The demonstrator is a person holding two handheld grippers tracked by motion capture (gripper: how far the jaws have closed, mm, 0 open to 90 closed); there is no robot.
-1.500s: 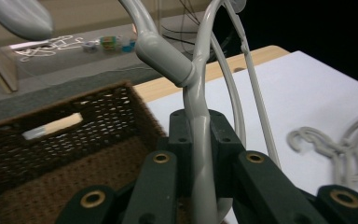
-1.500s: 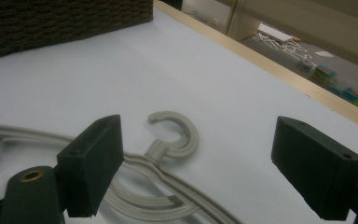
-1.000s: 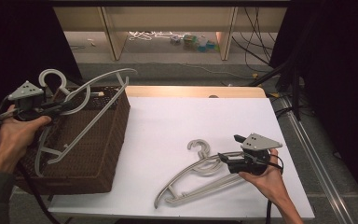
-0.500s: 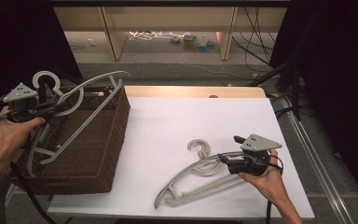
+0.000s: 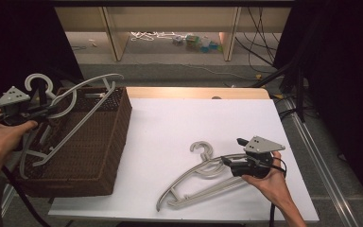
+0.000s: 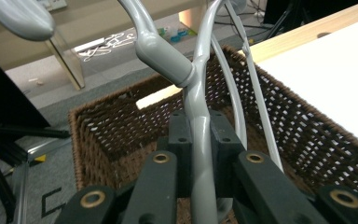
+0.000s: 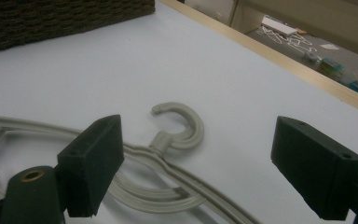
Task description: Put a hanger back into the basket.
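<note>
Hanger (image 5: 75, 101), clamped at its neck by the left gripper (image 5: 47, 109), had sunk lower over the basket (image 5: 104, 142) than a second before, likely nearing release; right gripper (image 5: 227, 161) gaped wide, unmoved, over the second hanger (image 5: 203, 177) on the worktop (image 5: 184, 118).

no readable text — none anywhere

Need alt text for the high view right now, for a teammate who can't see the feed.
The left gripper is shut on a grey hanger held tilted over a brown wicker basket at the table's left. The right gripper, jaws open, rests at a beige hanger lying flat on the white table.
</note>
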